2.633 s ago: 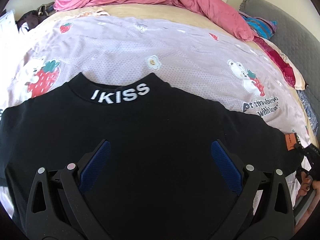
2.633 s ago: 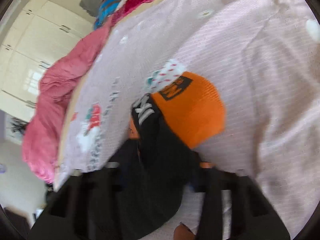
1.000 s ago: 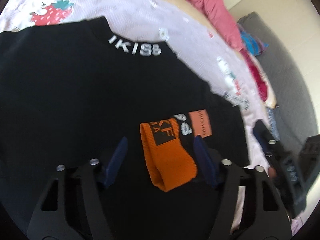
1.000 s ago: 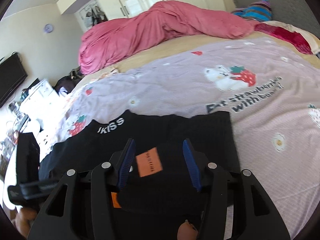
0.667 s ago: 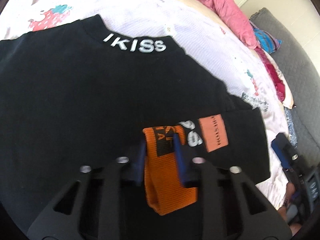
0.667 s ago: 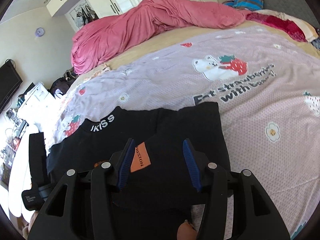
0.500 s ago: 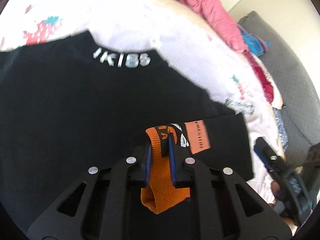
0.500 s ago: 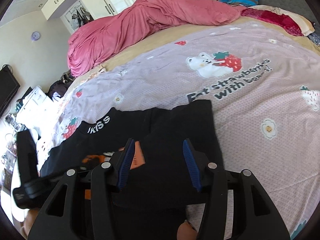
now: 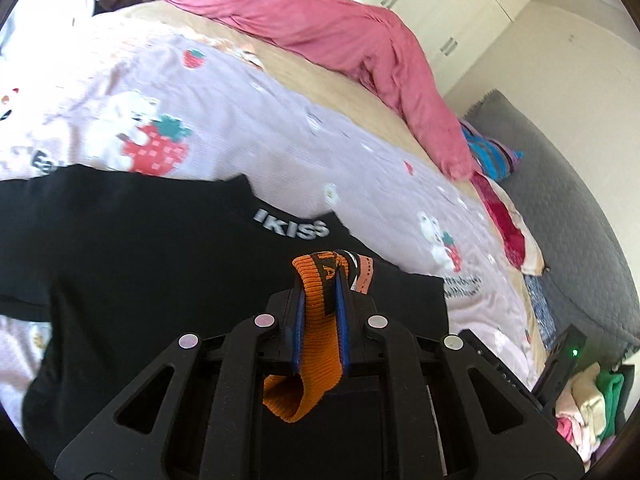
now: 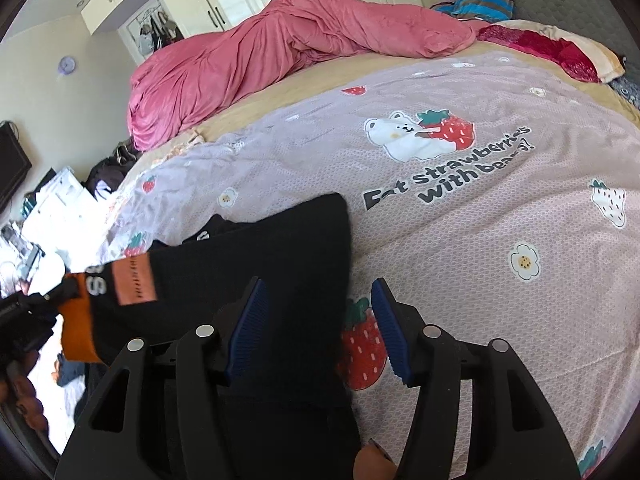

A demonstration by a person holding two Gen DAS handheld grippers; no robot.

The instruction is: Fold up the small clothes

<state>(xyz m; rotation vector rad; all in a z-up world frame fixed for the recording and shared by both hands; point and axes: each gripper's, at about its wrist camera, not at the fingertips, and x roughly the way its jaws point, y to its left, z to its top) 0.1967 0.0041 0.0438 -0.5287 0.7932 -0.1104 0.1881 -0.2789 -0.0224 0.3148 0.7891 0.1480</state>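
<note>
Showing 1 black top [image 9: 152, 248], 1 orange cuff [image 9: 318, 320].

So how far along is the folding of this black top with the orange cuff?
Done: black top spread on the bedspread. In hand: left hand-held gripper pinches the orange cuff, sleeve lifted across. Right hand-held gripper, jaws just widening, grips nothing. Left: every fold.

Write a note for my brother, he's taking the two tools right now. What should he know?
Left tool: shut on the orange cuff of the black top's sleeve, lifted over the top.
Right tool: open, its jaws just widened, over the top's edge, gripping nothing.
The top lies flat on the strawberry bedspread, IKISS collar away from you.
Done: sleeve brought in across the body.
Left: lay the sleeve down and finish the fold.
</note>
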